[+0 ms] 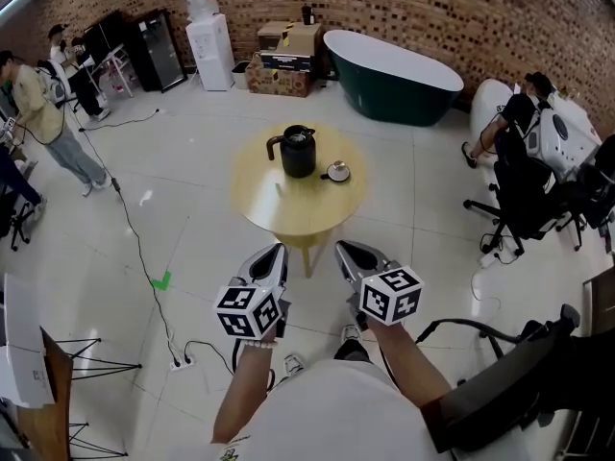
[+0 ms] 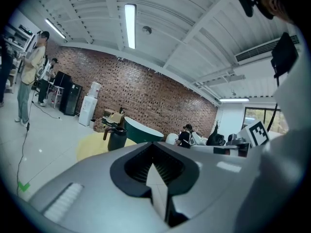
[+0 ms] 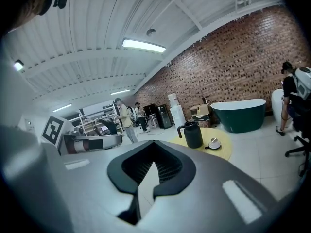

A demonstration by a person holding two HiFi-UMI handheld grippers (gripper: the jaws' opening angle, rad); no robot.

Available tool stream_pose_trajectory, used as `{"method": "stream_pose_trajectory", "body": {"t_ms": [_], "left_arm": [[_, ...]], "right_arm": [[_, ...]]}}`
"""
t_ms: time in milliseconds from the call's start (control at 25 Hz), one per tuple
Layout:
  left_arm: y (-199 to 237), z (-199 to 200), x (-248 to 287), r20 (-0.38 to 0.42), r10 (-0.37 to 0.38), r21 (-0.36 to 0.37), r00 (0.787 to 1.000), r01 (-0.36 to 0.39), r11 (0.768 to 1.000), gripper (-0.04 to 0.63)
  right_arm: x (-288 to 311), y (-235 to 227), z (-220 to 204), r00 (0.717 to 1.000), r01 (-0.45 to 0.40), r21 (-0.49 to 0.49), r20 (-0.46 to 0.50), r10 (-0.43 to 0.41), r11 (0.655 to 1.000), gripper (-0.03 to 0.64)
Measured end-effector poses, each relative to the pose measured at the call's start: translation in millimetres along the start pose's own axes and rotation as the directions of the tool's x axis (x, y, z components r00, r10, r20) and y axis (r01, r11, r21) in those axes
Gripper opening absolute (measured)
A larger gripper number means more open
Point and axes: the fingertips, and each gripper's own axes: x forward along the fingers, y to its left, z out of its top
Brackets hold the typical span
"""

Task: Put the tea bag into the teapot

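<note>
The left gripper (image 1: 273, 254) and right gripper (image 1: 345, 251) hang side by side, jaws closed on nothing. Well apart at their 12 o'clock, a round yellow desk (image 1: 279, 211) carries the black handled teapot (image 1: 298, 152), with a small white cup on a saucer (image 1: 337, 171) at its 3 o'clock.

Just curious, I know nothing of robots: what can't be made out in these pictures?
- Tea bag: not found; too small in every view.
- Cup contents: too small, head view.
- Teapot base: left gripper view, hidden by the left gripper.
</note>
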Motion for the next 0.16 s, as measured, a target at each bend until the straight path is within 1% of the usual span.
{"method": "stream_pose_trajectory", "body": {"t_ms": [160], "left_arm": [[-4.7,-0.3,1.0,0.002,0.003,0.007,1.0,-0.003,1.0,0.012]], "right_arm": [[-1.7,-2.8,3.5,1.0,-0.009,0.003,0.008,0.009,1.0,0.0]]}}
